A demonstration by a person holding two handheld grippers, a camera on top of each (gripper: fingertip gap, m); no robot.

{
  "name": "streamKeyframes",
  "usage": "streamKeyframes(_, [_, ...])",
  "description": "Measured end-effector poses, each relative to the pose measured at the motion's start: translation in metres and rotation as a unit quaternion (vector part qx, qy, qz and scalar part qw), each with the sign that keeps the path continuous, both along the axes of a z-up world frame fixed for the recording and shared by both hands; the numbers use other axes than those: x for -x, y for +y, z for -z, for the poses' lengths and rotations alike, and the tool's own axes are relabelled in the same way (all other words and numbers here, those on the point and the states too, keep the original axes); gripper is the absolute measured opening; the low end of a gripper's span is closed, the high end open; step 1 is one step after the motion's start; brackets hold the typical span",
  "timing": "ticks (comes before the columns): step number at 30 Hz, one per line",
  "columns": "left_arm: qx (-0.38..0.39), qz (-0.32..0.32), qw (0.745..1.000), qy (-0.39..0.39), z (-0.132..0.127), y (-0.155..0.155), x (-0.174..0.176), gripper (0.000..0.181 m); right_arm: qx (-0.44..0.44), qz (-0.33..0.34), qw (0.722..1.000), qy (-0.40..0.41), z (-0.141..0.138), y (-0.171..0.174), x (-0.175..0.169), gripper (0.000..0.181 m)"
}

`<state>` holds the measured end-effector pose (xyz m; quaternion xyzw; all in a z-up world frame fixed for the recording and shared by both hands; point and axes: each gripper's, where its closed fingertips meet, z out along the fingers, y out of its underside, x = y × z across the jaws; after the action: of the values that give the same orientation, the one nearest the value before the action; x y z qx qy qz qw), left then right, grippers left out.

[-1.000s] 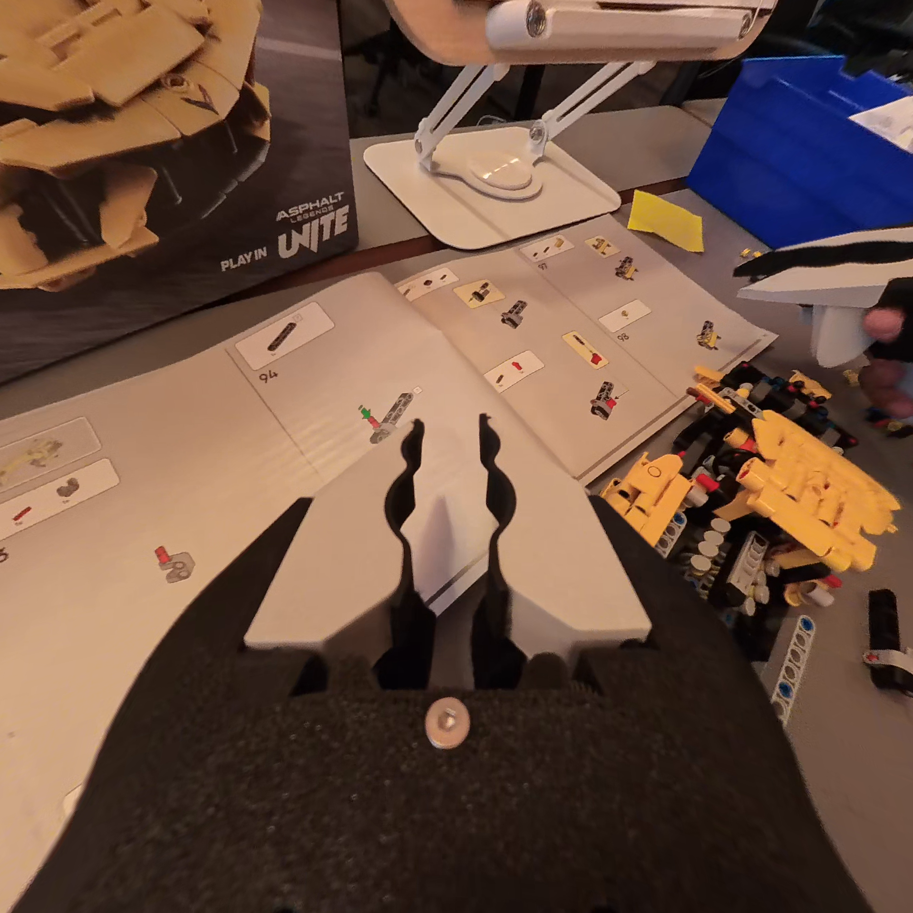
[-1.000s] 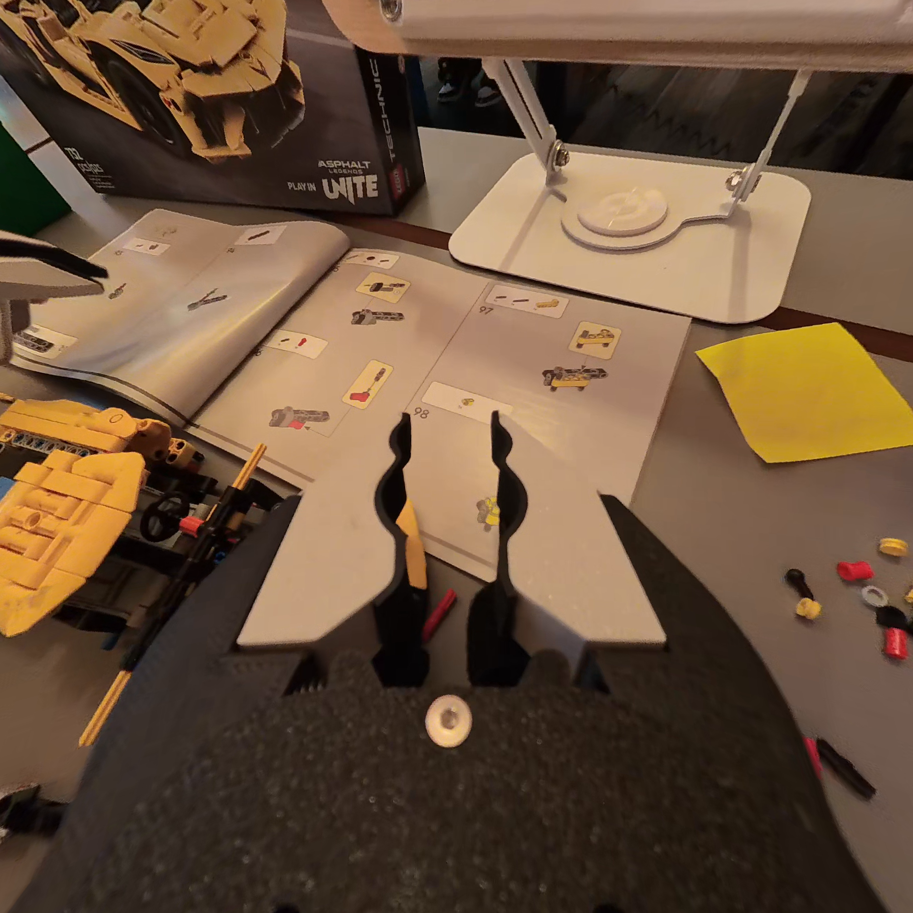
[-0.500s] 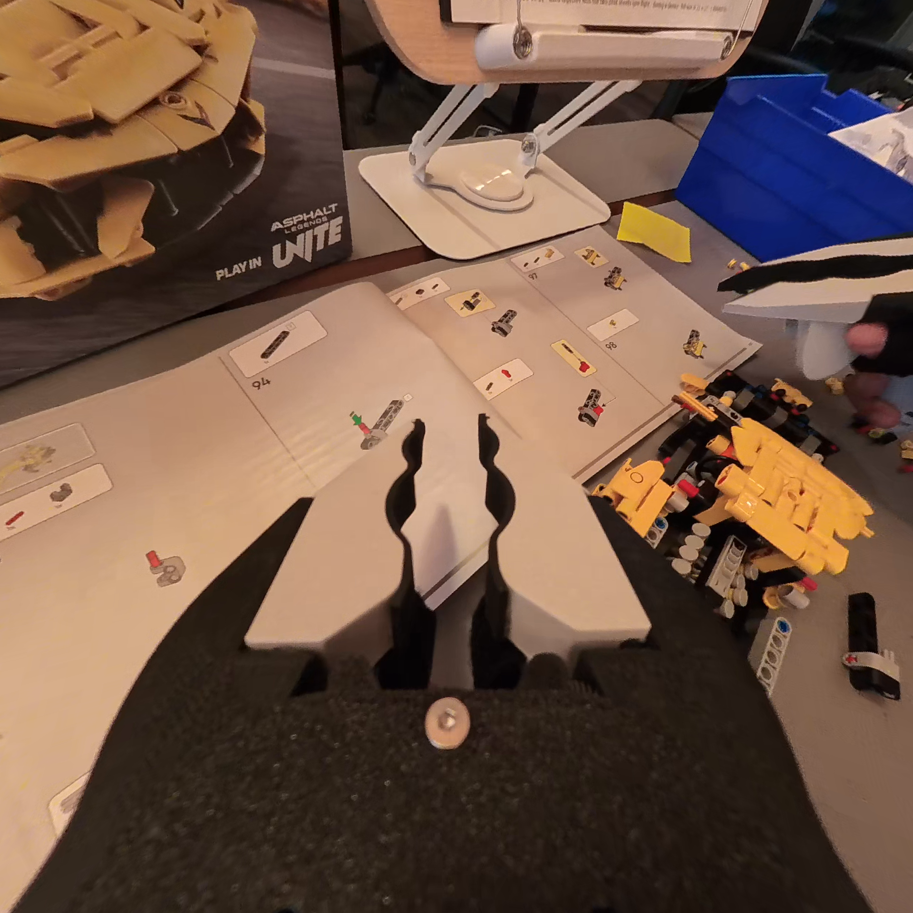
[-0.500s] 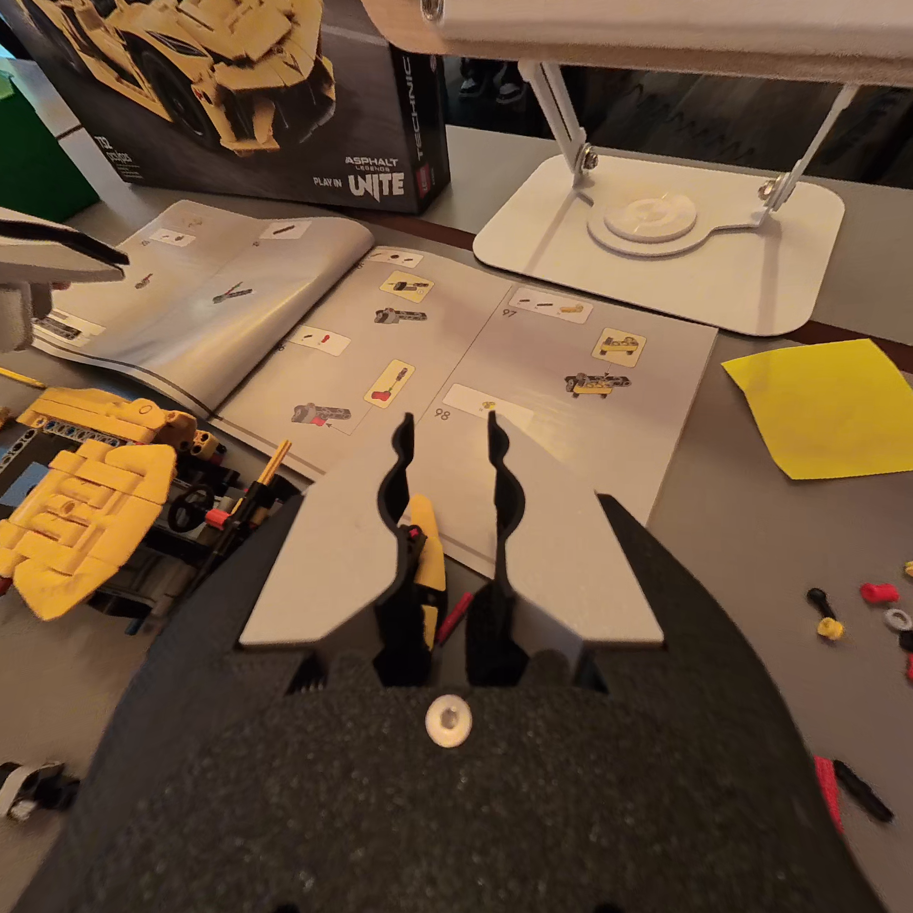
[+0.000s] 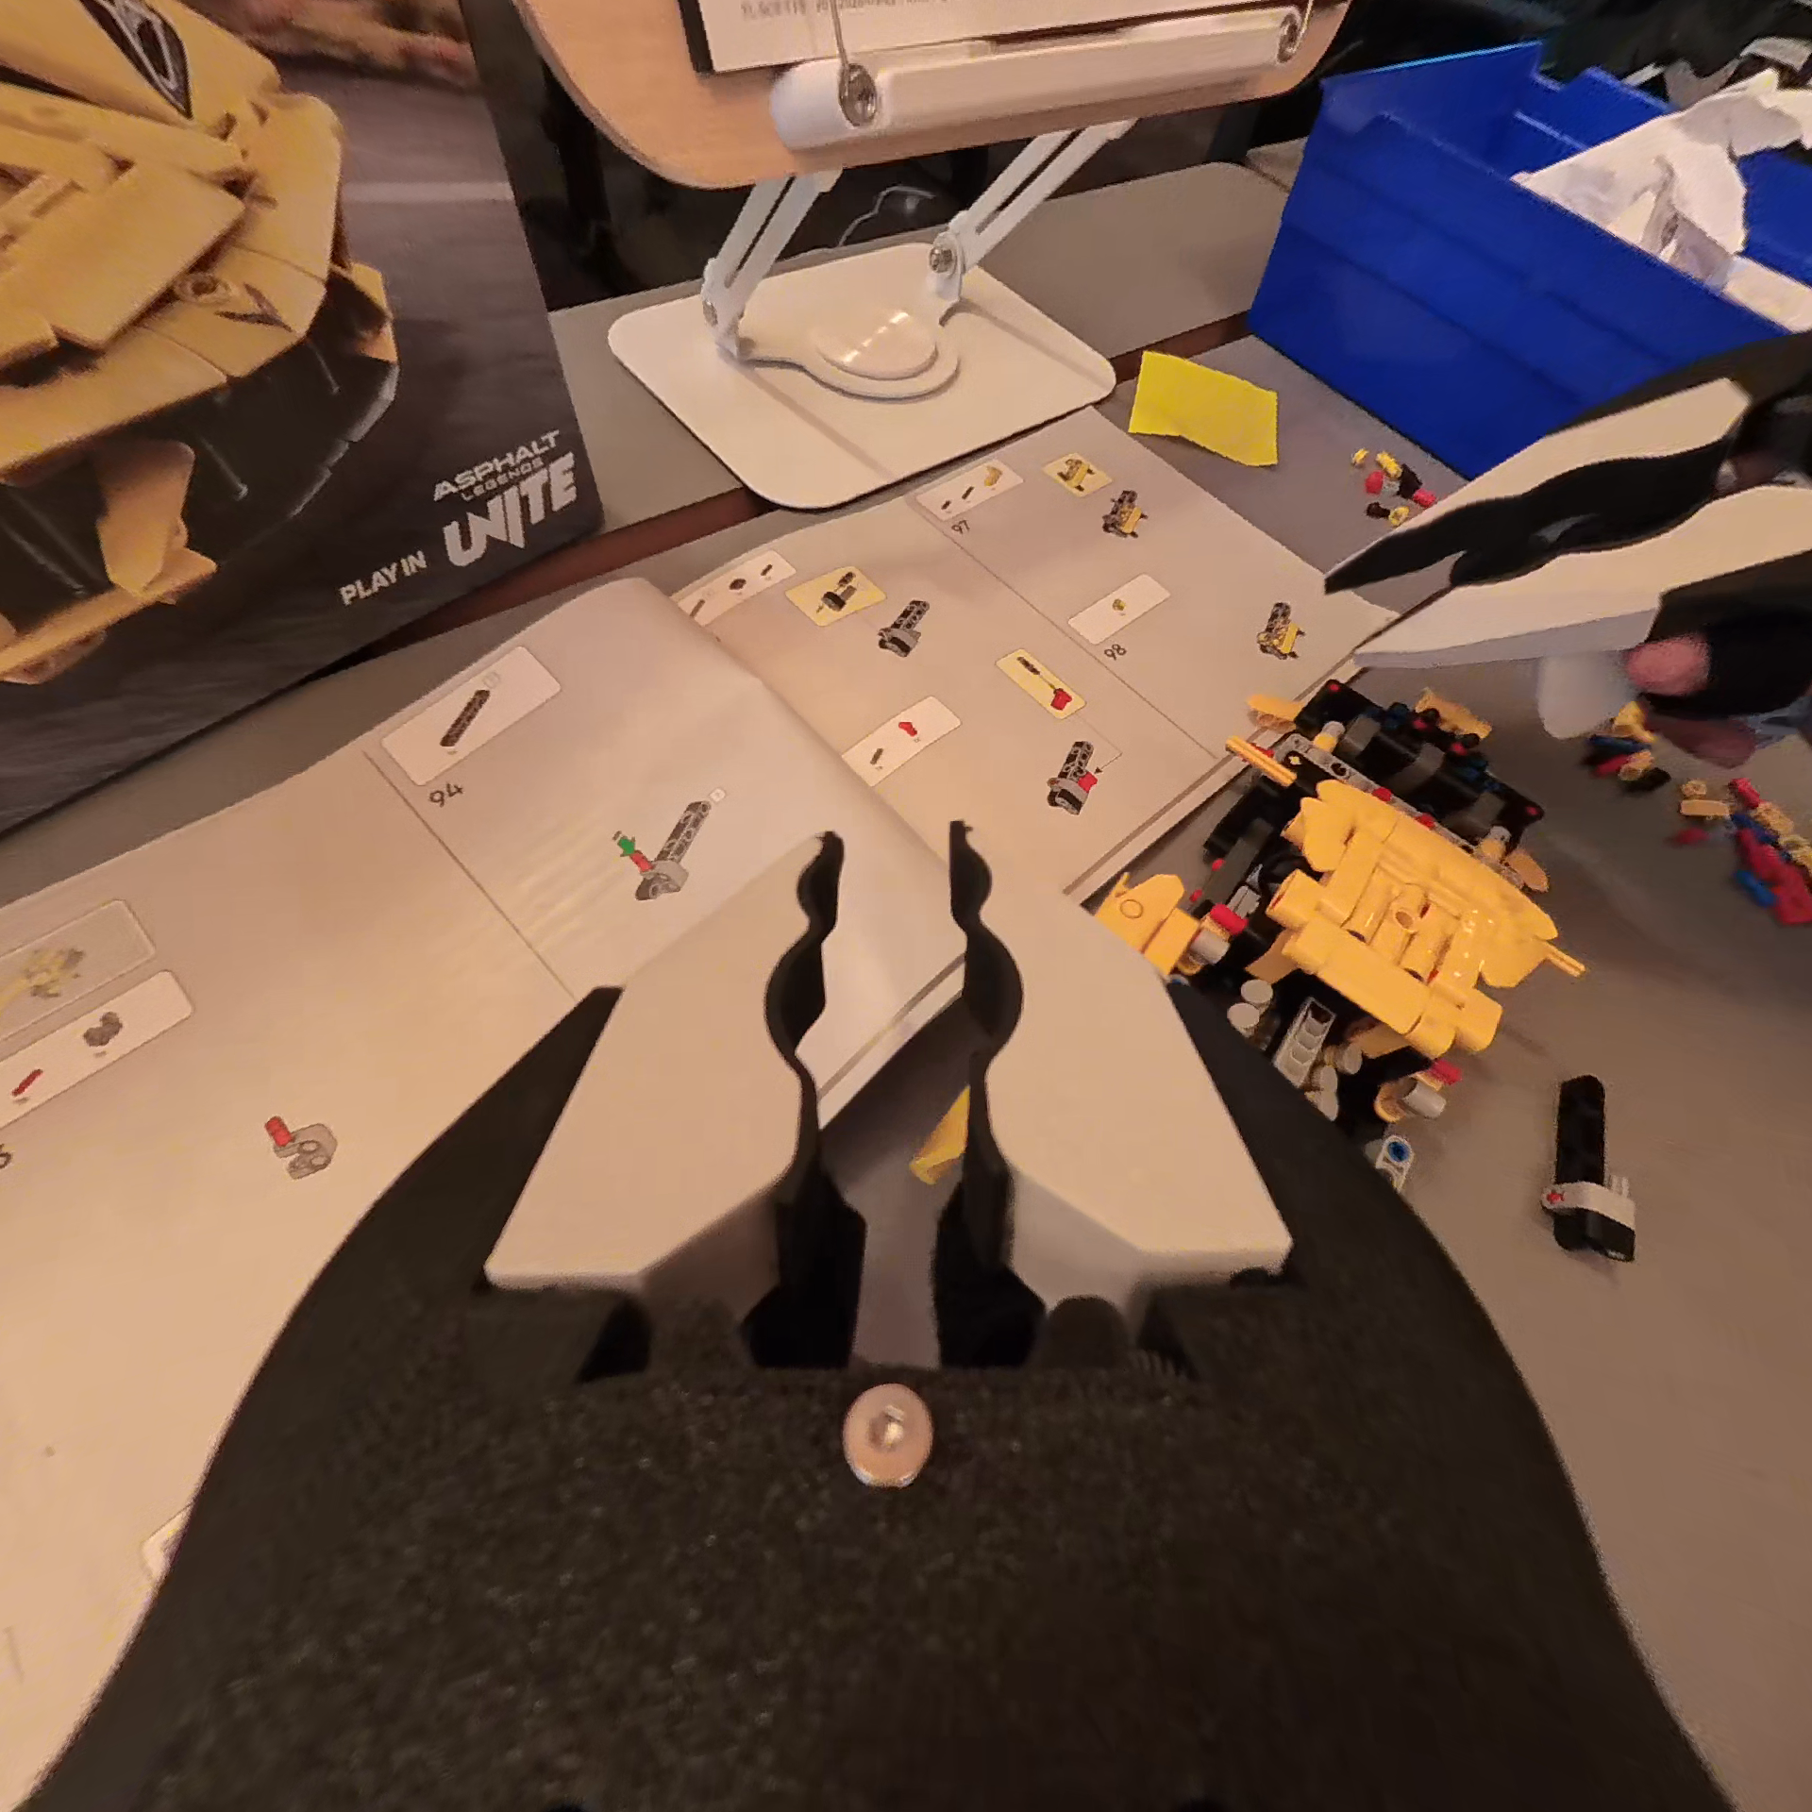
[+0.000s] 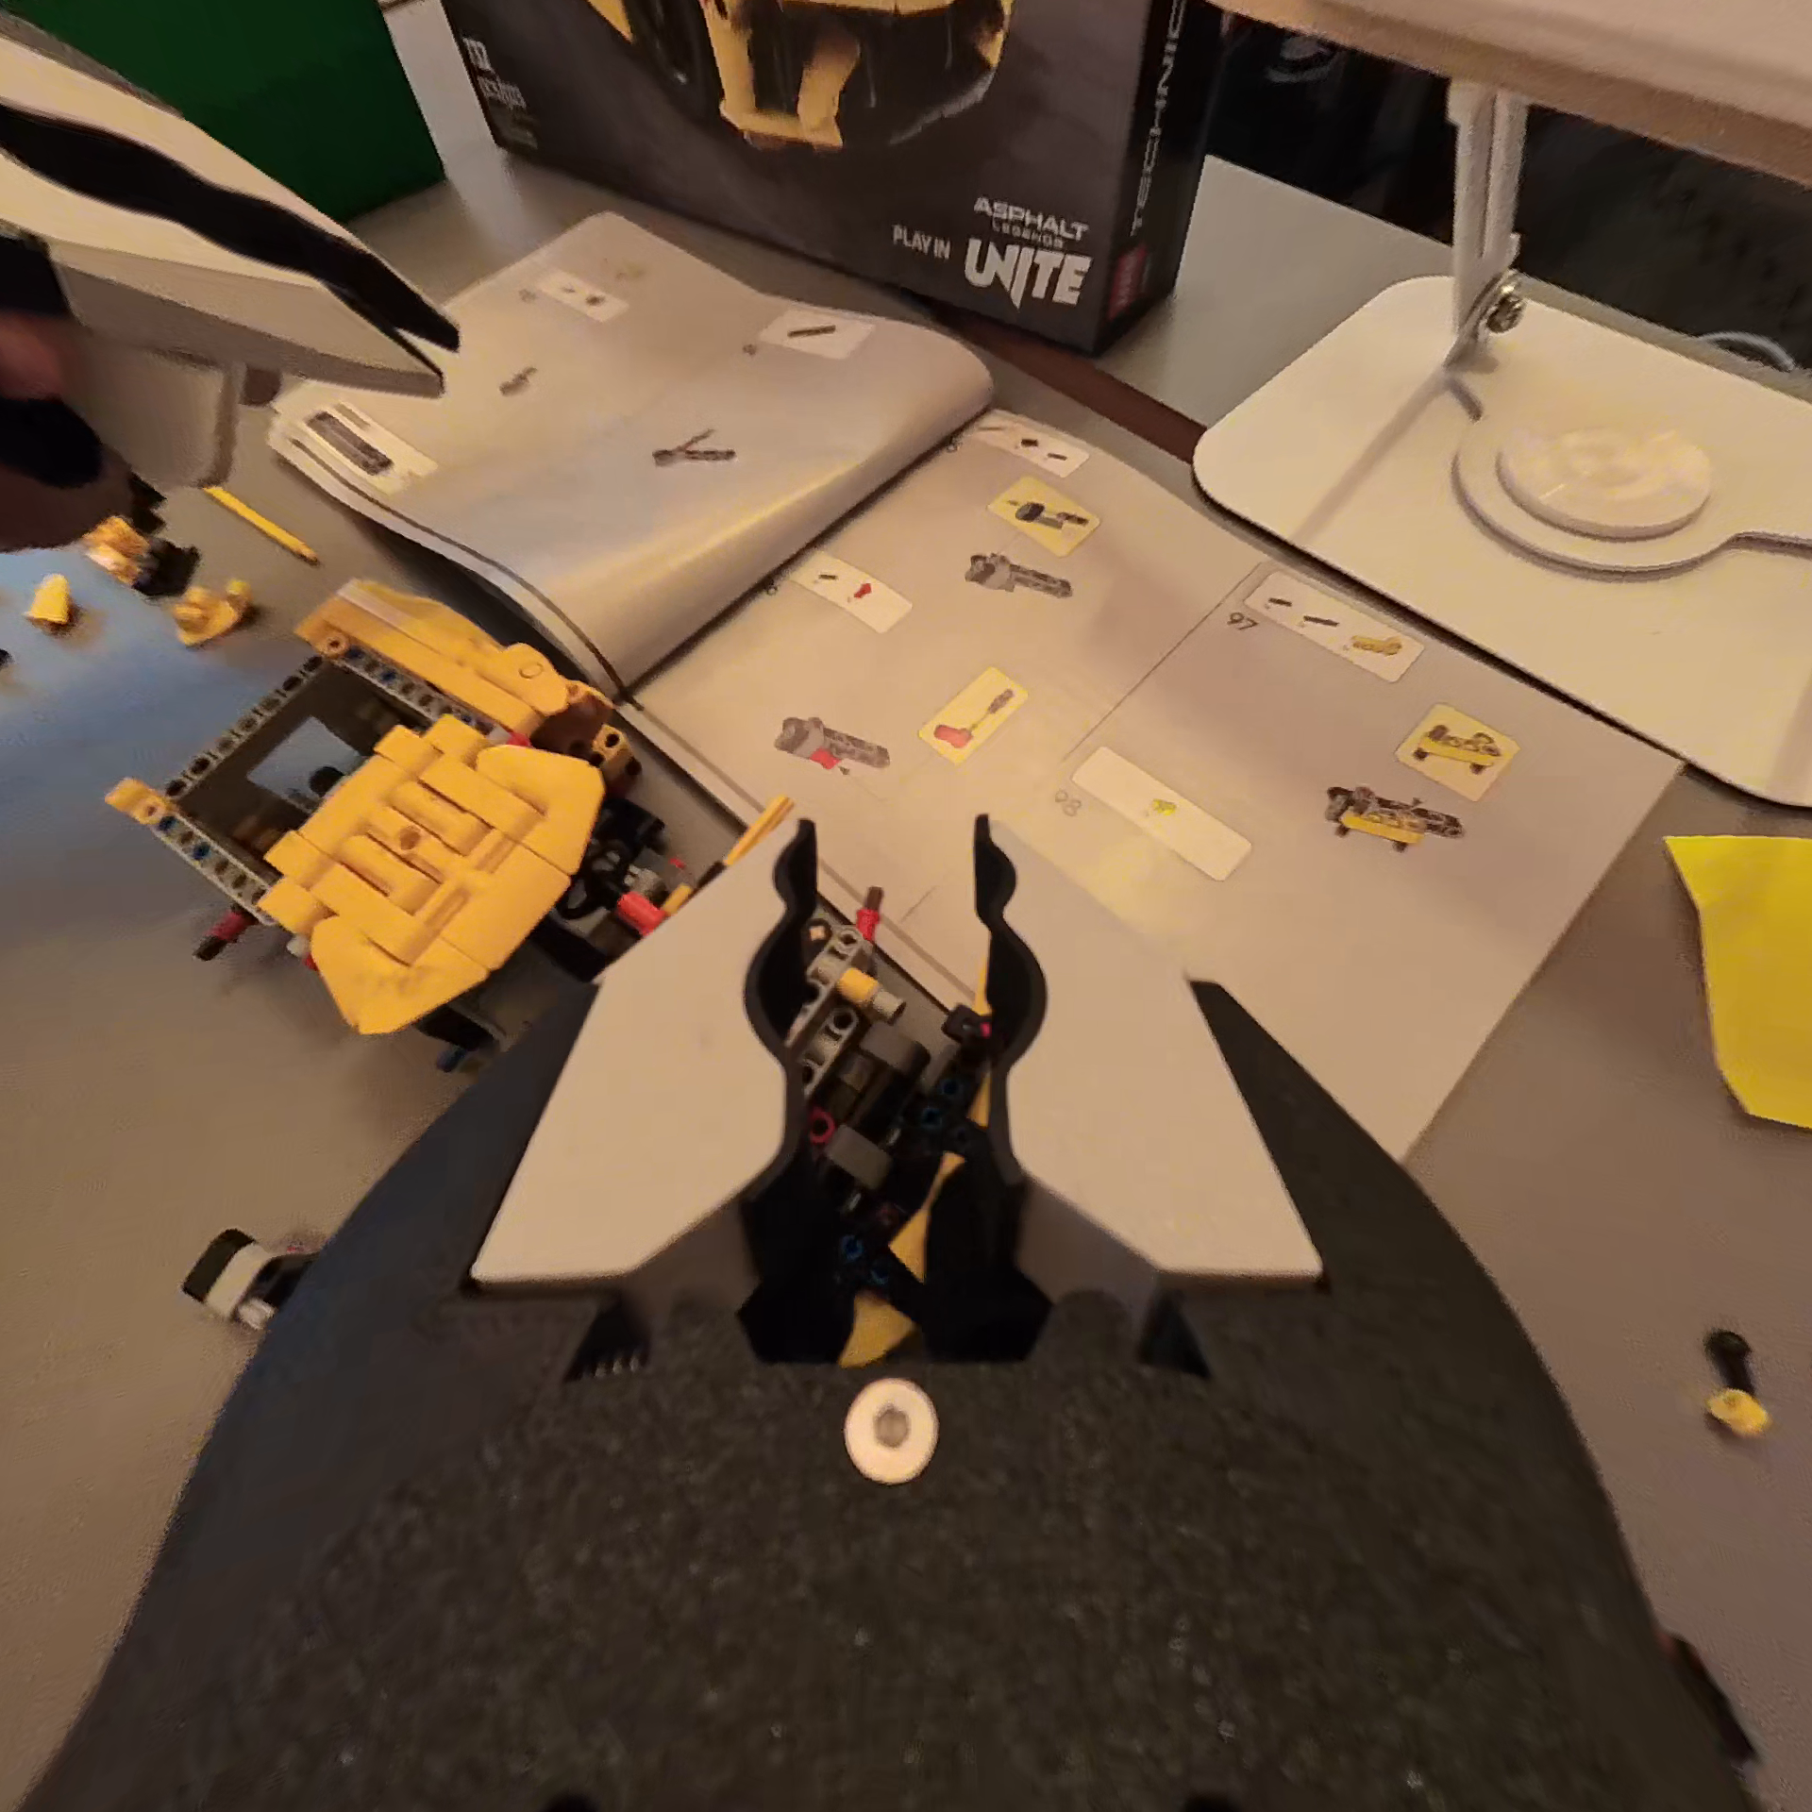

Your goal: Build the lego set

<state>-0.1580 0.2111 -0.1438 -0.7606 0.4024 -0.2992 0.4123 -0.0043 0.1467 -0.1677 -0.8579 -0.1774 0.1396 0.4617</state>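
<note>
Left gripper point(image 5: 892, 843): fingers spread with a narrow gap, nothing between them, poised over the near edge of the open instruction booklet point(image 5: 628, 775).
Right gripper point(image 6: 890, 833): fingers parted, hanging above a black-and-grey sub-assembly point(image 6: 863, 1039) of beams and pins; no pinch can be seen.
Lego model point(image 5: 1373, 922): the part-built yellow and black car lies on the grey table point(image 5: 1618, 1471), just right of the booklet and below the right gripper's tips in the left wrist view.
Loose pieces point(image 5: 1745, 833): small red, yellow and blue parts scattered to the model's right; a black beam point(image 5: 1584, 1157) lies nearer.
Backdrop: set box point(image 5: 294, 412), white stand base point(image 5: 853, 382), yellow paper slip point(image 5: 1206, 407), blue bin point(image 5: 1490, 265).
</note>
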Motion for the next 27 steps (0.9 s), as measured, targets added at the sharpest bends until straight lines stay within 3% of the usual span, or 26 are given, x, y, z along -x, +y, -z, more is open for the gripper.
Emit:
streamKeyframes(3, [-0.004,0.003,1.0,0.0,-0.001,-0.002,-0.004,0.022,-0.017,0.012,0.999,-0.025,-0.014,-0.004,-0.011,0.031])
streamKeyframes(5, [-0.008,0.008,1.0,-0.001,0.0,-0.002,-0.005,0.022,-0.031,0.043,0.996,-0.067,-0.034,-0.015,-0.037,0.03])
streamKeyframes(8, [-0.007,0.005,1.0,-0.015,-0.001,0.002,-0.005,0.022,-0.013,0.092,0.987,-0.134,-0.054,-0.06,-0.089,0.029])
streamKeyframes(11, [0.008,0.004,1.0,-0.03,-0.001,0.002,-0.005,0.022,0.051,0.11,0.98,-0.16,-0.039,-0.12,-0.123,0.031])
streamKeyframes(16, [-0.003,0.007,1.0,-0.024,-0.002,0.0,-0.007,0.022,0.094,0.128,0.984,-0.083,0.011,-0.184,-0.128,0.03])
streamKeyframes(20, [-0.004,0.006,1.0,-0.024,-0.001,0.0,-0.008,0.022,0.093,0.171,0.978,-0.075,0.043,-0.184,-0.14,0.03])
streamKeyframes(27, [-0.003,0.001,1.0,-0.021,0.002,0.003,-0.006,0.022,0.082,0.182,0.979,-0.049,0.051,-0.153,-0.146,0.026])
